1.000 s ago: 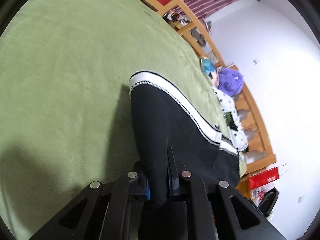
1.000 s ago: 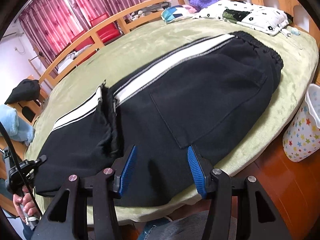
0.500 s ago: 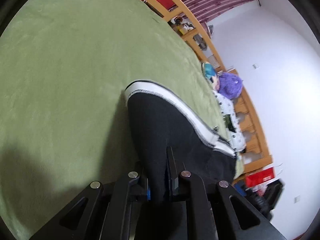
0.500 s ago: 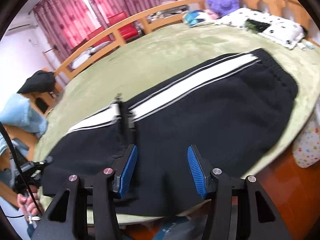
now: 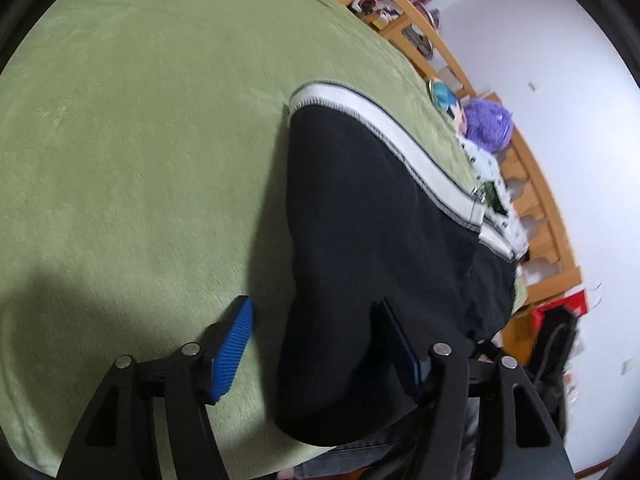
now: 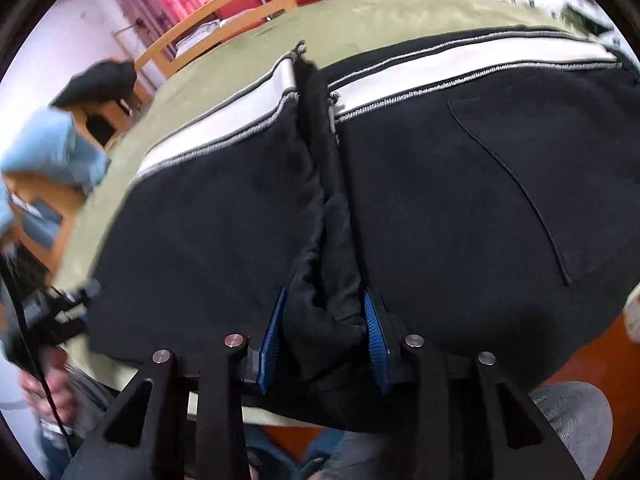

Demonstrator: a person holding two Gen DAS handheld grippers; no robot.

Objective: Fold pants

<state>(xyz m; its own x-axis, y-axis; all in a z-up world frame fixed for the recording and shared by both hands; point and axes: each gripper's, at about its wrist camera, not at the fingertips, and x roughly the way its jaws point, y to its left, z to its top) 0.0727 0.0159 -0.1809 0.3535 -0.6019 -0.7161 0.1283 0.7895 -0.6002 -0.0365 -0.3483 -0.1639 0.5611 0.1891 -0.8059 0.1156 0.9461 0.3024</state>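
Observation:
Black pants with a white side stripe lie folded on the green blanket. My left gripper sits at the near fold of the pants; its jaws are opening, the fabric lies loose between them, and the left pad stands clear of it. In the right wrist view the pants show a raised ridge of leg cuffs down the middle. My right gripper is closing on the near end of that ridge, and both blue pads touch the bunched fabric.
A purple plush and a spotted pillow lie at the bed's far end by the wooden frame. A black bag stands on the floor. Blue cloth and a person's hand are at the left.
The left jaws have spread and let go of the pants fold. The right gripper has moved left and down onto the cuff ridge, and its jaws have narrowed around it.

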